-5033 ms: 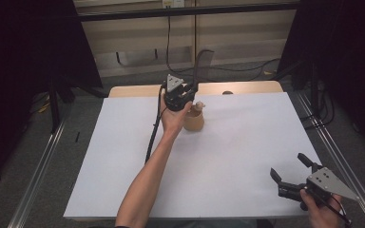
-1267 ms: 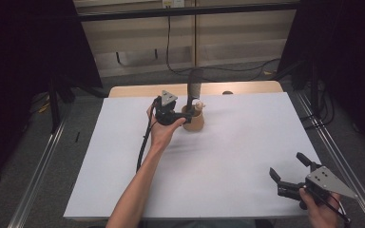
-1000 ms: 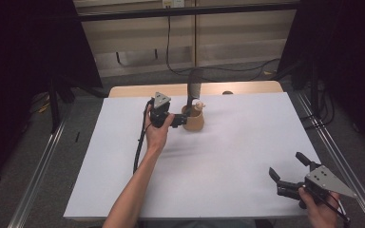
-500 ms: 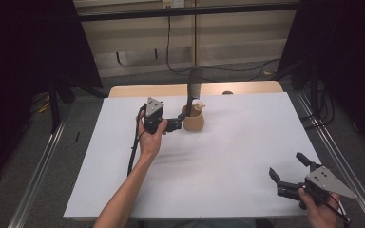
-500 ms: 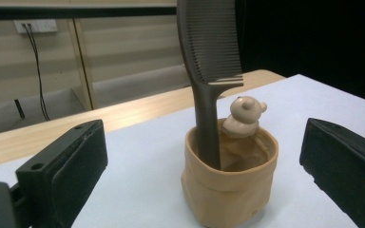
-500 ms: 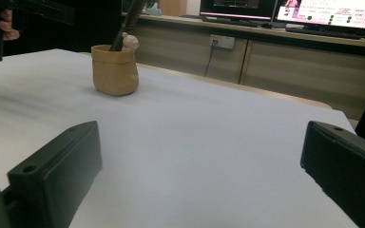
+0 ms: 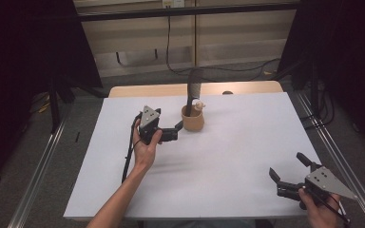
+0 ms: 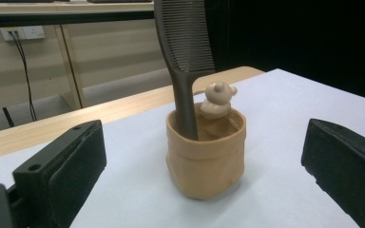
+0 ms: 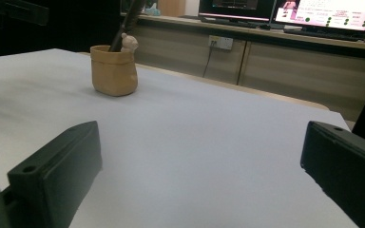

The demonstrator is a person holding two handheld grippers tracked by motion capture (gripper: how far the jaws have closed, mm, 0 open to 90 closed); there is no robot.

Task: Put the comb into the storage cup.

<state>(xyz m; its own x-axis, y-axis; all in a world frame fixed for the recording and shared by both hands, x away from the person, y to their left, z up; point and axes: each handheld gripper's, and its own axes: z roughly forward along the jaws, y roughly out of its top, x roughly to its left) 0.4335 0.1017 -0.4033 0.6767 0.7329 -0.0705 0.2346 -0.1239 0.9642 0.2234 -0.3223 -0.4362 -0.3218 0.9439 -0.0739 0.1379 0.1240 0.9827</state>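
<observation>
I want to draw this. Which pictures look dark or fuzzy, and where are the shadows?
High view: dim, with black edges and a soft shadow beside the person's left forearm. Left gripper view: the tan pouch-shaped pot and dark brown comb are sharp; a faint shadow lies under the pot. Right gripper view: the near black jaws are slightly blurred, and the bright monitor screens glare.

Right claw (image 9: 202, 175) agape; tan cup (image 9: 114, 70) (comb inside) well ahead.

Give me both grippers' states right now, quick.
Left gripper: open, holding nothing, jaws apart beside the tan cup.
Right gripper: open, holding nothing, near the table's front right corner.
</observation>
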